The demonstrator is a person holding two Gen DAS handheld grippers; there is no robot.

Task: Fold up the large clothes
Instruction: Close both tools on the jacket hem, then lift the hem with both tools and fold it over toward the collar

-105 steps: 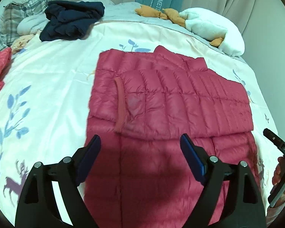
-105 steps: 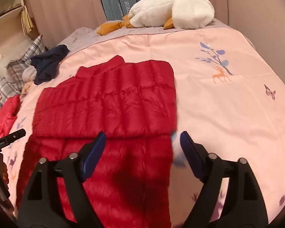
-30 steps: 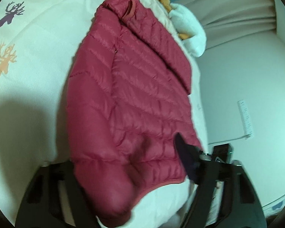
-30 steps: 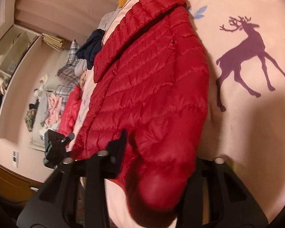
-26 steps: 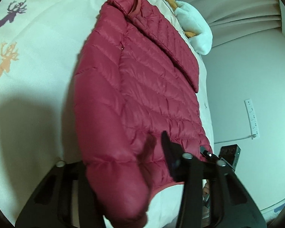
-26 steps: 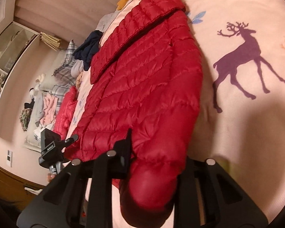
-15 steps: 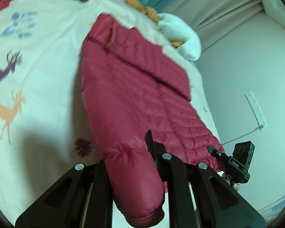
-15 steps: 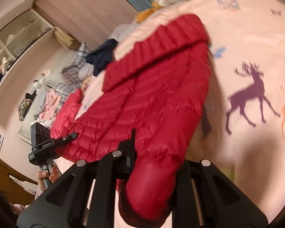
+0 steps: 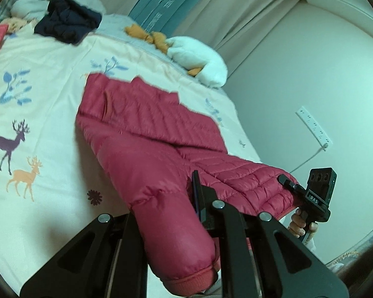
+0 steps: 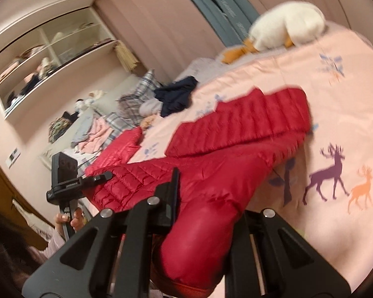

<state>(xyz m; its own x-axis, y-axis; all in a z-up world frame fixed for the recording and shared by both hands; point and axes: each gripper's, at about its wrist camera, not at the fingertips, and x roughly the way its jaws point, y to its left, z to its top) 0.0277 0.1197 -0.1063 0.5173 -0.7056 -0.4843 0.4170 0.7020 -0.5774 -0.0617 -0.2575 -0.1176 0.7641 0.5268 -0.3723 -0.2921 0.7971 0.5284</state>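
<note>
A red quilted down jacket [image 9: 149, 124] lies on the bed with its sleeves folded in and its collar at the far end. The near hem is raised off the bedspread. My left gripper [image 9: 166, 198] is shut on the hem's left corner, and the puffy fabric hides its left finger. My right gripper [image 10: 209, 198] is shut on the hem's right corner of the jacket [image 10: 248, 124]. Each wrist view shows the other gripper pinching the opposite corner: the right gripper [image 9: 287, 182] and the left gripper [image 10: 104, 176].
The bedspread [image 9: 37, 94] carries deer and leaf prints. At the head end sit a navy garment [image 9: 67, 22], a white plush toy [image 9: 199, 59] and a second red garment [image 10: 119, 146]. A wall with a socket strip [image 9: 313, 129] runs along the right side; shelves [image 10: 49, 57] stand on the left.
Both grippers went from open over the flat jacket to shut on its near hem corners. They have since risen and levelled out, lifting the hem off the bed.
</note>
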